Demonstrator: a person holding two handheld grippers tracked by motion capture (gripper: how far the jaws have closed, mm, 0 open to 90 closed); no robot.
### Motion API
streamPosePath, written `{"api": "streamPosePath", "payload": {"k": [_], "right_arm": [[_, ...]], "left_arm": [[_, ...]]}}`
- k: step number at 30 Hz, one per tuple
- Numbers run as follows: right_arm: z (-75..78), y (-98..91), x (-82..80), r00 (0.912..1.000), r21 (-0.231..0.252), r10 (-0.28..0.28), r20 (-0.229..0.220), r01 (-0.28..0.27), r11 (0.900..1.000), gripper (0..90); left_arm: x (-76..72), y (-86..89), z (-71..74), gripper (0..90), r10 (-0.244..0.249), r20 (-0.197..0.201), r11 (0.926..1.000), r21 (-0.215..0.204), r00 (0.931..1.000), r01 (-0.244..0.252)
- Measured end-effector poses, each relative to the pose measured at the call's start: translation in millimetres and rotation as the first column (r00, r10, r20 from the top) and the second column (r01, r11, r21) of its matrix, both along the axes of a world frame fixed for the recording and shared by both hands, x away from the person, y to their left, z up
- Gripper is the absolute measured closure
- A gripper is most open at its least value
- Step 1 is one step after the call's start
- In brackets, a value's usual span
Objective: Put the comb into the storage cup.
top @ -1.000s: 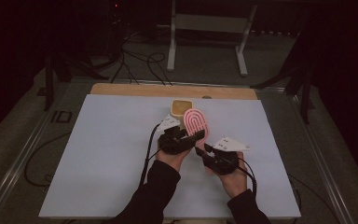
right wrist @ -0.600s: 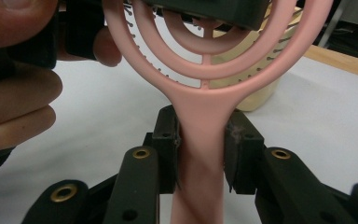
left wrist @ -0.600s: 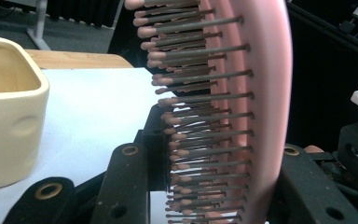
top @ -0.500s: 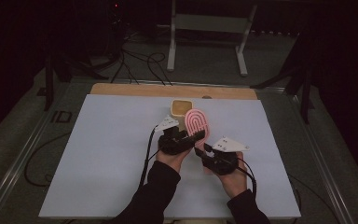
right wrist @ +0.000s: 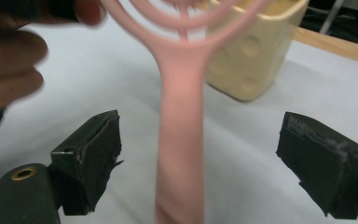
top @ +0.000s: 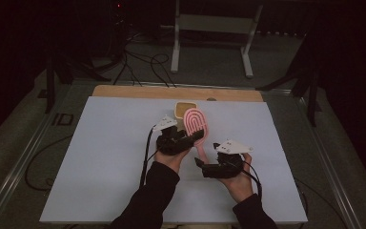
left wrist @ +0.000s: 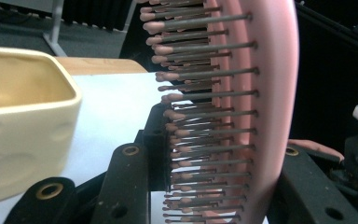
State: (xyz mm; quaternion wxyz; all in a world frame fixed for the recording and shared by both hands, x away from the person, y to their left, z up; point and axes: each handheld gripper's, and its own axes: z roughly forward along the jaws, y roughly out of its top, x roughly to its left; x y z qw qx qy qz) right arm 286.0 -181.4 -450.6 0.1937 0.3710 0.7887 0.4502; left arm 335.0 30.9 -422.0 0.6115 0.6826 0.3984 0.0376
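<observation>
Left gripper (top: 190, 138) fingers clamped on the pink hairbrush (top: 196, 125) head; its own view shows bristles (left wrist: 205, 116) side-on. Right gripper (right wrist: 200, 158) fingers have just been opening, now wide, handle (right wrist: 182, 154) between them untouched, a gap each side. Cream cup (right wrist: 256, 51) just beyond on the surface (top: 114, 157)

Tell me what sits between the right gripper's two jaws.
The pink hairbrush's handle runs up between the right gripper's jaws, which have just been opening and stand clear of it on both sides; the right gripper view shows white table behind.
</observation>
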Motion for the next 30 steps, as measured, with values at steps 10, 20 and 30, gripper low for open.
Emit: {"api": "streamPosePath", "payload": {"k": [10,20,30], "right_arm": [[-9.5,-15.3,-15.9,0.9985,-0.019,-0.014,0.052,0.015,0.9997,8.7],[-18.2,-50.5,-39.7,0.9915,0.007,-0.070,0.109,0.070,0.9975,8.9],[-32.7,-74.5,-56.2,0.9760,0.092,-0.127,0.177,0.112,0.9895,9.0]], "left_arm": [[5.7,14.4,13.3,64.6,0.026,0.017,0.9995,0.016,0.9995,-0.026],[11.1,20.2,24.2,64.6,0.044,0.033,0.9987,0.025,0.9985,-0.044],[12.0,20.1,37.5,64.6,0.045,0.068,0.9980,0.041,0.9967,-0.048]]}}
